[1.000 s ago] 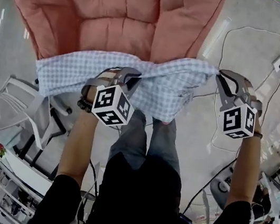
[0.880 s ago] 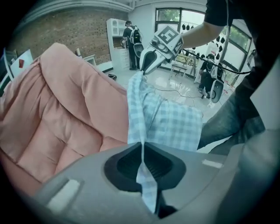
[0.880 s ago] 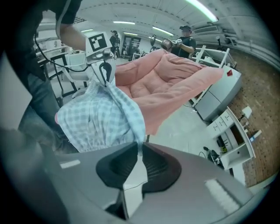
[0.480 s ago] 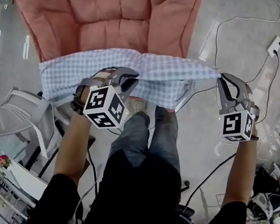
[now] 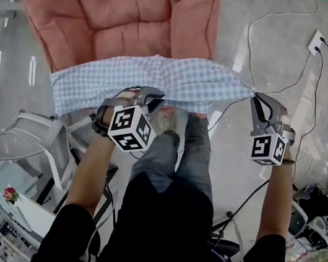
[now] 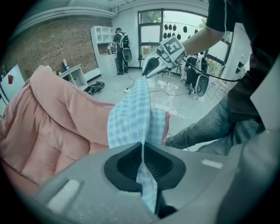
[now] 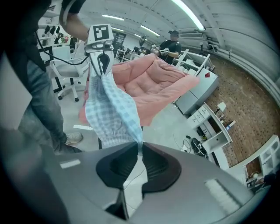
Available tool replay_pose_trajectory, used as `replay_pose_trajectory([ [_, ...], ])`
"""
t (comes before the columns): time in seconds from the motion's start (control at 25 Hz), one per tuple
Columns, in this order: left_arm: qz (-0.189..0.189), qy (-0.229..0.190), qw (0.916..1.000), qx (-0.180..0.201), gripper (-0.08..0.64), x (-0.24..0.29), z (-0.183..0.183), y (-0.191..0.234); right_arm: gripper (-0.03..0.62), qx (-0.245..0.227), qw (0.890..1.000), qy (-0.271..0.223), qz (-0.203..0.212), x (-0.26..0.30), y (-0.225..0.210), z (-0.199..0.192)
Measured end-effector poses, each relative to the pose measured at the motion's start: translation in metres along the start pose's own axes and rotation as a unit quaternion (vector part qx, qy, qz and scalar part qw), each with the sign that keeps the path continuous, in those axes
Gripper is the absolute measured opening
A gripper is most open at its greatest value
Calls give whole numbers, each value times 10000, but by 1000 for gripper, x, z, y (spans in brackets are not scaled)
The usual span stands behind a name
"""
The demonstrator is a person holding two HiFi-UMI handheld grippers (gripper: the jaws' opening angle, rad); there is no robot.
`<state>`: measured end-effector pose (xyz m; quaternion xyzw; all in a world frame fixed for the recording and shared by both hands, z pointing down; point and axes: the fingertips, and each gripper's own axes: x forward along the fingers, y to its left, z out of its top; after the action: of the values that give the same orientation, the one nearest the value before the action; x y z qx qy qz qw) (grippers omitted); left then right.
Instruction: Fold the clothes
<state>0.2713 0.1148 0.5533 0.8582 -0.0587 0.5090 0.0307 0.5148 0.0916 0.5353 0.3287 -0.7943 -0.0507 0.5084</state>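
Before pink cushion (image 5: 122, 13) | left tongs (image 5: 155, 101), right tongs (image 5: 255, 101) clamped on checked cloth (image 5: 179, 80) | hem part-hidden

The checked garment (image 5: 179, 80) is thin, soft, matt woven cloth. The pink cushion (image 5: 123, 7) beyond it is padded, quilted matt fabric. The pale floor (image 5: 277, 59) is smooth and glossy.

Pink cushion (image 5: 122, 13) cut off at top edge, checked cloth (image 5: 185, 81) edge hidden inside left gripper (image 5: 155, 99) jaws
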Motion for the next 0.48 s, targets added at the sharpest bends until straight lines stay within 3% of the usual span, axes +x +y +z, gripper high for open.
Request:
replay_pose_trajectory([
  [0.48,12,167,9999,32,25,13,-12,-40,38,217,9987,432,166,14,75,-47],
])
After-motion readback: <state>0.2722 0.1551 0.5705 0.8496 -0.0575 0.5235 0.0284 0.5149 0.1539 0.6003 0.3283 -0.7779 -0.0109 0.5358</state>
